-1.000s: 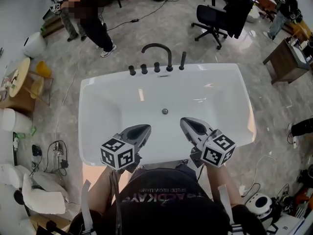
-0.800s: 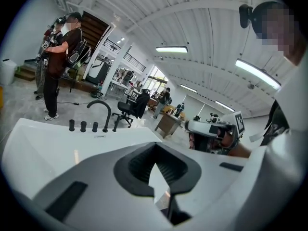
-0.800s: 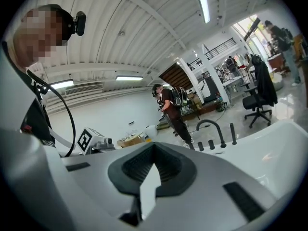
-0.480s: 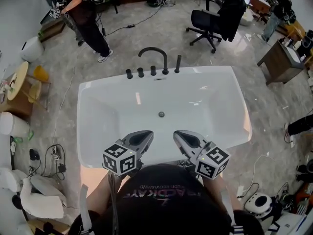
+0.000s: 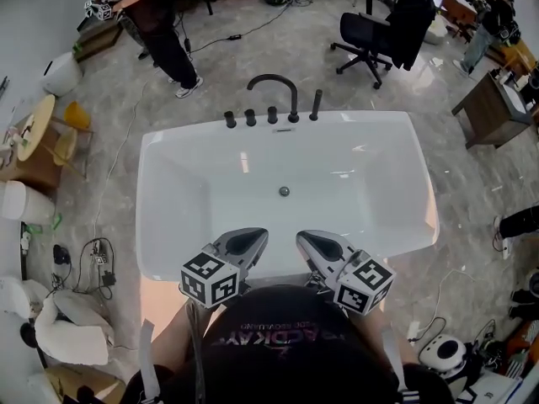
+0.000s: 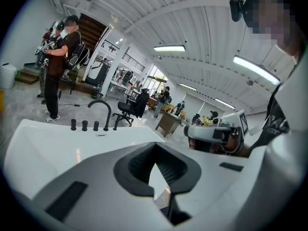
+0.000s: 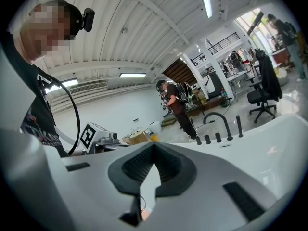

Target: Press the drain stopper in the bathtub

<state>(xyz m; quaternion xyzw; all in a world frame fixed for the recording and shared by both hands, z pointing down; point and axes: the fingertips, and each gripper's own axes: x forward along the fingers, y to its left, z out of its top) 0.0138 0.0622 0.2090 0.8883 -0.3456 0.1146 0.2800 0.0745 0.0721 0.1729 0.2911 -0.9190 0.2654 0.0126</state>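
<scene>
Head view: left gripper (image 5: 251, 236) and right gripper (image 5: 306, 238) hover over the tub's (image 5: 362, 119) near rim, each with jaws closed together on nothing. Beyond them, well apart, the drain stopper (image 5: 284, 191) sits mid-floor, and the faucet (image 5: 271, 81) stands at the far rim.

Bright overhead strip lighting, fisheye-warped edges

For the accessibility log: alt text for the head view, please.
A person holds the left gripper and right gripper, both shut, side by side above the near edge of a white bathtub. The drain stopper sits untouched farther in on the tub floor; a black faucet stands on the far rim.
</scene>
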